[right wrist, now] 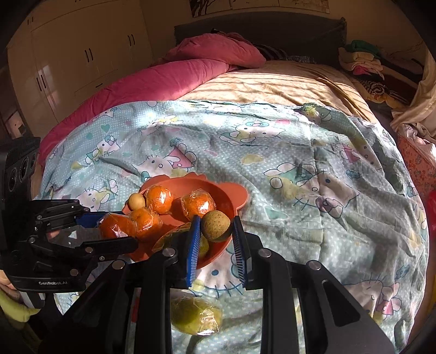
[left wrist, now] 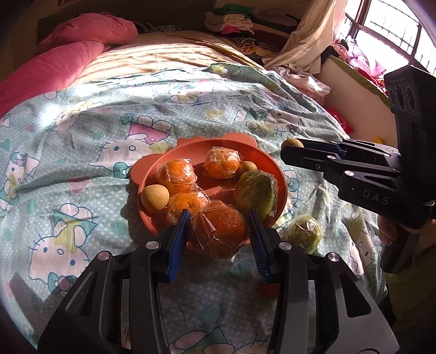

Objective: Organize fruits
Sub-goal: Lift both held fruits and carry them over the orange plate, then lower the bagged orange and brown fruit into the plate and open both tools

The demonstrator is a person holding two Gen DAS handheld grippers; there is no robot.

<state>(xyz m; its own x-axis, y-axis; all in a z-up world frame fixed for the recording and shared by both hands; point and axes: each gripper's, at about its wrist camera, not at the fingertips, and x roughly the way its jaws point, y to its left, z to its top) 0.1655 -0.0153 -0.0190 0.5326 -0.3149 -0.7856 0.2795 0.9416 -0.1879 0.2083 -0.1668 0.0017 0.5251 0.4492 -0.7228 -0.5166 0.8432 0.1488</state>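
Observation:
An orange plate (left wrist: 256, 155) sits on the bed and holds several plastic-wrapped oranges, a tan round fruit (left wrist: 154, 197) and a wrapped green fruit (left wrist: 256, 192). My left gripper (left wrist: 219, 227) is shut on a wrapped orange (left wrist: 220, 230) at the plate's near rim; it also shows in the right wrist view (right wrist: 115, 224). My right gripper (right wrist: 215, 227) is shut on a small tan-brown round fruit (right wrist: 216, 225) above the plate's right edge (right wrist: 239, 197). Another wrapped green fruit (left wrist: 303, 231) lies on the bedsheet beside the plate, also seen below my right gripper (right wrist: 194, 316).
The patterned cartoon bedsheet (left wrist: 81, 152) covers the bed. A pink quilt (right wrist: 169, 79) lies at the far left. Folded clothes (left wrist: 239, 24) pile up at the far right, near a window (left wrist: 389, 30). White wardrobes (right wrist: 76, 54) stand left of the bed.

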